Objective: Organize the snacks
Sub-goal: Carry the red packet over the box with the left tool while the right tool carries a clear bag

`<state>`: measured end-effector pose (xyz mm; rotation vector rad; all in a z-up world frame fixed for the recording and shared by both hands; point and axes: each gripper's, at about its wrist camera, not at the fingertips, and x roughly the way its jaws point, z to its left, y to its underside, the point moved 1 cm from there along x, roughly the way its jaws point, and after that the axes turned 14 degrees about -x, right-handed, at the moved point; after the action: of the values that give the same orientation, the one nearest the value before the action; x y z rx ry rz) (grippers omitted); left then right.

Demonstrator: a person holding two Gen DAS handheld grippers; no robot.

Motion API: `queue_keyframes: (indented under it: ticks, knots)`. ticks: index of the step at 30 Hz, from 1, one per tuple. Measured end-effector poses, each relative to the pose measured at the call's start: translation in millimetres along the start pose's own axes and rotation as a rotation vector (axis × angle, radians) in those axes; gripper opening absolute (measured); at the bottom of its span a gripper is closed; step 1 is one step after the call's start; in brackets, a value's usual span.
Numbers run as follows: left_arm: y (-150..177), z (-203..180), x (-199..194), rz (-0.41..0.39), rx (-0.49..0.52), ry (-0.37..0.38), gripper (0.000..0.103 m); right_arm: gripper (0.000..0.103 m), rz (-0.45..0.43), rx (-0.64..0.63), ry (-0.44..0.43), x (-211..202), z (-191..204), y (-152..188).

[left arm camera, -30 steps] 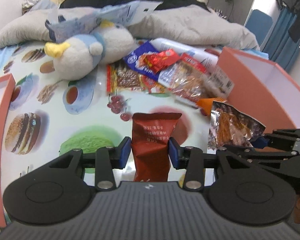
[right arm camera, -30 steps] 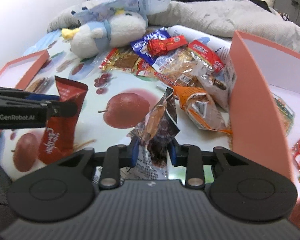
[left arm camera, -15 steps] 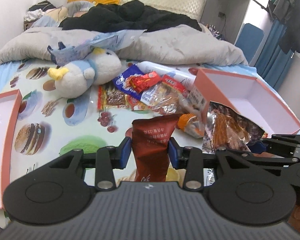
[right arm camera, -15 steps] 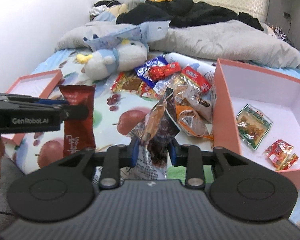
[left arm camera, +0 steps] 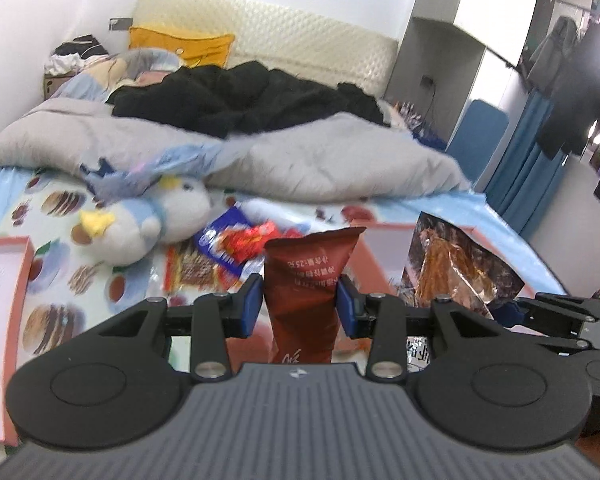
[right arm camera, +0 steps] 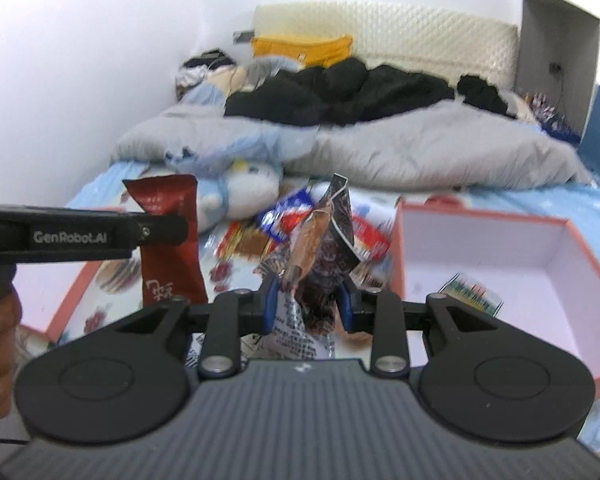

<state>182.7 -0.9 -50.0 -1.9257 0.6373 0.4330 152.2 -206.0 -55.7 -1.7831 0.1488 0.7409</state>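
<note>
We see open floor inside the pink box (right arm camera: 548,264), where only one small packet (right arm camera: 470,294) lies near its left wall. The snack pile (left arm camera: 220,256) and a plush bird (left arm camera: 148,224) crowd the mid-bed, the grey duvet (left arm camera: 300,160) banked behind them.

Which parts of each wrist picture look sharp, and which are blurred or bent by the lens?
Left wrist view: the left gripper and its dark red packet are fairly sharp; the plush toy and loose snacks smear with motion blur; the wardrobe edges bow. Right wrist view: the right gripper is crisp, its crumpled packet softer, the bedding blurred.
</note>
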Motion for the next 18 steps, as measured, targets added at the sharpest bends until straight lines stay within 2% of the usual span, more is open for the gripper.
queue_keyframes:
  ticks: [9, 18]
  knots:
    - [-44.2, -51.1, -17.2, -0.062, 0.006, 0.086, 0.045, 0.033, -0.115, 0.025, 0.114, -36.8, -38.3, -37.1]
    - [-62.8, -116.6, -9.2, -0.067, 0.069, 0.186, 0.045, 0.033, -0.177, 0.05, 0.199, -55.7, -79.9, -46.6]
